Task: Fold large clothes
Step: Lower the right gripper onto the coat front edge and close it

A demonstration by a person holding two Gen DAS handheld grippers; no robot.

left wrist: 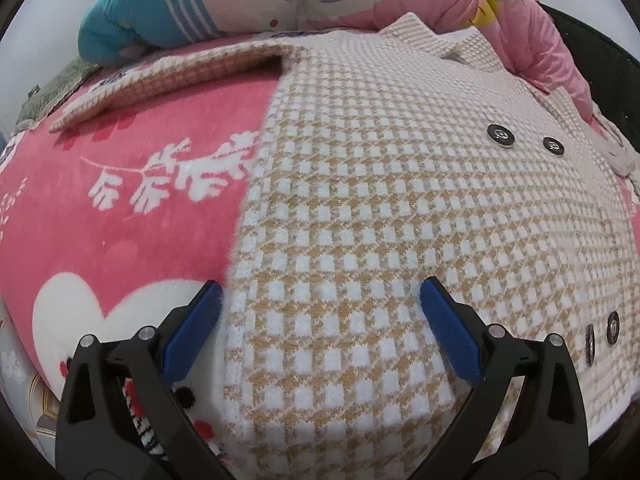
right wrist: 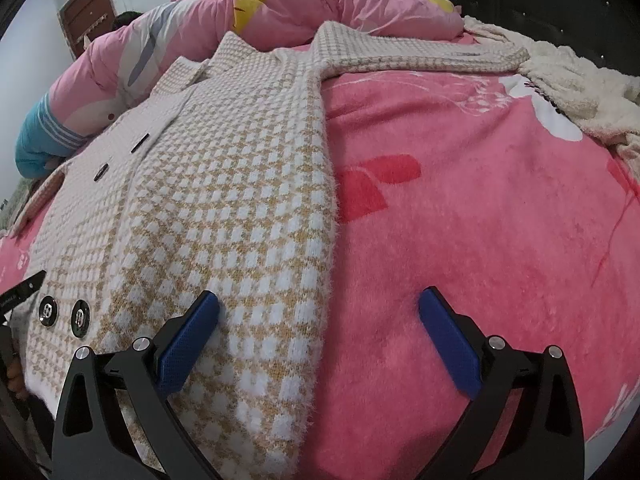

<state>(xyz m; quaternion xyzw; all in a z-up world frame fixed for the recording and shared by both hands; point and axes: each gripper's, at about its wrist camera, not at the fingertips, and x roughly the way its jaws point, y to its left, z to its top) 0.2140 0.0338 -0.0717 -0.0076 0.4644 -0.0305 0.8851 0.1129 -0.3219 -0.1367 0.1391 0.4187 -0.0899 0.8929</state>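
Note:
A tan-and-white houndstooth knit coat (left wrist: pixel 380 208) with black buttons (left wrist: pixel 498 135) lies flat on a pink blanket (left wrist: pixel 120 216). One sleeve (left wrist: pixel 168 80) stretches out to the left. My left gripper (left wrist: pixel 320 320) is open, low over the coat's left hem edge, its blue pads straddling that edge. In the right wrist view the coat (right wrist: pixel 208 208) fills the left half, its other sleeve (right wrist: pixel 420 58) reaching right. My right gripper (right wrist: pixel 320 328) is open over the coat's right hem edge, left pad above the knit, right pad above the blanket (right wrist: pixel 480 220).
A pink quilt with a teal striped end (left wrist: pixel 152 12) is heaped behind the collar. A cream fluffy garment (right wrist: pixel 572 80) lies at the sleeve's end on the right. A wooden door (right wrist: pixel 86 12) stands far left. The other gripper's tip (right wrist: pixel 24 290) shows at the left edge.

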